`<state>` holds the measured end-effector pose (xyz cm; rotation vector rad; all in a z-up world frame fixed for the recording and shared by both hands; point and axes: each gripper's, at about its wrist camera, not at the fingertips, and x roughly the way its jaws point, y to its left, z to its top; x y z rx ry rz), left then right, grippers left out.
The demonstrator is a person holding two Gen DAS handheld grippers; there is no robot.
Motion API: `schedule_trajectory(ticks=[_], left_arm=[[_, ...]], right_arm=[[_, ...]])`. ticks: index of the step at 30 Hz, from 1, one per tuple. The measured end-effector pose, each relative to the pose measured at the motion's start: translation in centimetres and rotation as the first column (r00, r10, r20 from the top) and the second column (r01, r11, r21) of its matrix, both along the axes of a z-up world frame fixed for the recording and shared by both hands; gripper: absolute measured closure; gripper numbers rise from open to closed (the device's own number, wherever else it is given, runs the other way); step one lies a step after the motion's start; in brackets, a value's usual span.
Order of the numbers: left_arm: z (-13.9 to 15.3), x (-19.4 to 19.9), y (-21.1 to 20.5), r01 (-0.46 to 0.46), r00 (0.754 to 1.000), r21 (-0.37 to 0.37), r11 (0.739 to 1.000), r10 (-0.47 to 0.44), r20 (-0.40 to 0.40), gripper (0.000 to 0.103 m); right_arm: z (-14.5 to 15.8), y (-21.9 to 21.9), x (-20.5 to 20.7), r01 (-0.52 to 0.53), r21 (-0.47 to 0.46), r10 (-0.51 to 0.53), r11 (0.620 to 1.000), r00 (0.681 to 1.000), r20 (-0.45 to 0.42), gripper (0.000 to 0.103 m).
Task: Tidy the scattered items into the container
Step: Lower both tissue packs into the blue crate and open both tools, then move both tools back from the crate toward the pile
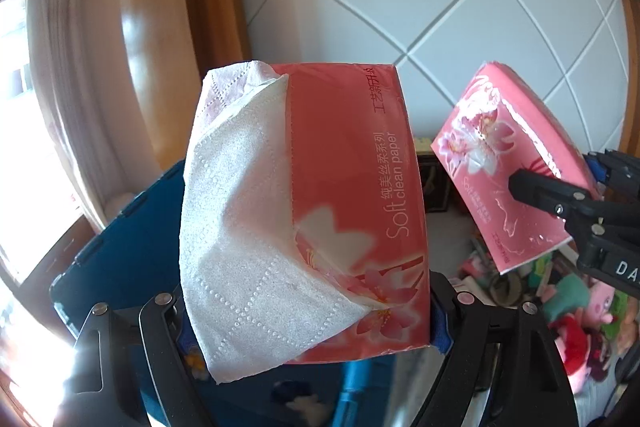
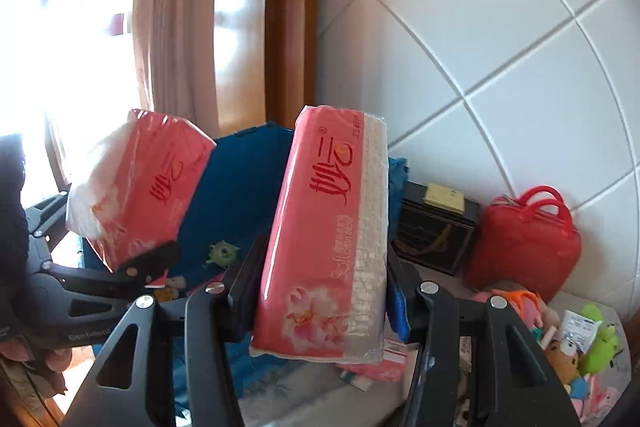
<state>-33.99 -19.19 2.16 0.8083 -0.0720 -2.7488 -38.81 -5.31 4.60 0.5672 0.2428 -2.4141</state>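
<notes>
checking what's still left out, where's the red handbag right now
In the right wrist view the red handbag stands at the right against the white tiled wall, beside a dark box, above the soft toys.

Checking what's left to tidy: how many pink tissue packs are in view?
3: opened pack in the left jaws, sealed pack in the right jaws, another lying below it. Others may be hidden.

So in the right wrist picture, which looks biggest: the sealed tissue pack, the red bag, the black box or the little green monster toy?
1. Sealed tissue pack, though it is nearest the camera, so that is unsure.
2. Red bag.
3. Black box, nearly the bag's size.
4. Green monster toy, smallest.
</notes>
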Motion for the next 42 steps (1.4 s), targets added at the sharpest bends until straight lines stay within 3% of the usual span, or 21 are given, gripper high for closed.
schedule_trajectory(ticks=[7, 11, 13, 18, 22, 26, 34, 39, 42], left_arm=[[-1.6, -2.8, -9.5, -0.065, 0.995, 0.0, 0.998, 0.064, 0.079, 0.019], [-2.6, -6.0, -12.7, -0.087, 0.99, -0.004, 0.996, 0.087, 0.112, 0.019], [-3.0, -7.0, -13.9, -0.087, 0.987, 0.04, 0.995, 0.08, 0.14, 0.019], [-3.2, -7.0, -15.1, -0.099, 0.987, 0.098, 0.99, 0.085, 0.133, 0.015], [-3.1, -7.0, -15.7, -0.12, 0.985, 0.128, 0.984, 0.102, 0.14, 0.004], [-3.4, -6.9, -16.7, -0.12, 0.984, 0.19, 0.974, 0.092, 0.149, 0.003], [-4.2, -5.8, -18.4, -0.14, 0.984, 0.298, 0.944, 0.099, 0.149, 0.003], [-3.9, -5.5, -18.1, -0.136, 0.985, 0.295, 0.946, 0.098, 0.141, 0.003], [-3.8, -5.4, -17.9, -0.135, 0.986, 0.29, 0.947, 0.099, 0.136, 0.003]], right_arm=[[-0.5, -11.1, -1.0, -0.033, 0.035, 0.034, 0.999, 0.999, -0.012, 0.052], [-1.2, -14.4, -2.8, 0.002, 0.086, 0.0, 0.996, 1.0, -0.016, 0.052], [-1.6, -15.5, -3.5, 0.02, 0.111, -0.017, 0.994, 1.0, -0.02, 0.052], [-3.5, -16.5, -5.3, 0.038, 0.139, -0.041, 0.99, 0.999, 0.016, 0.052], [-4.1, -16.7, -6.1, 0.045, 0.135, -0.05, 0.99, 0.998, 0.034, 0.052], [-4.3, -17.1, -6.4, 0.049, 0.138, -0.055, 0.989, 0.998, 0.041, 0.05], [-3.2, -16.8, -5.9, 0.084, 0.129, -0.085, 0.988, 0.996, 0.006, 0.022], [-3.1, -16.0, -5.4, 0.103, 0.127, -0.105, 0.986, 0.995, 0.002, 0.021], [-3.0, -15.0, -5.1, 0.122, 0.118, -0.123, 0.986, 0.992, 0.003, 0.014]])
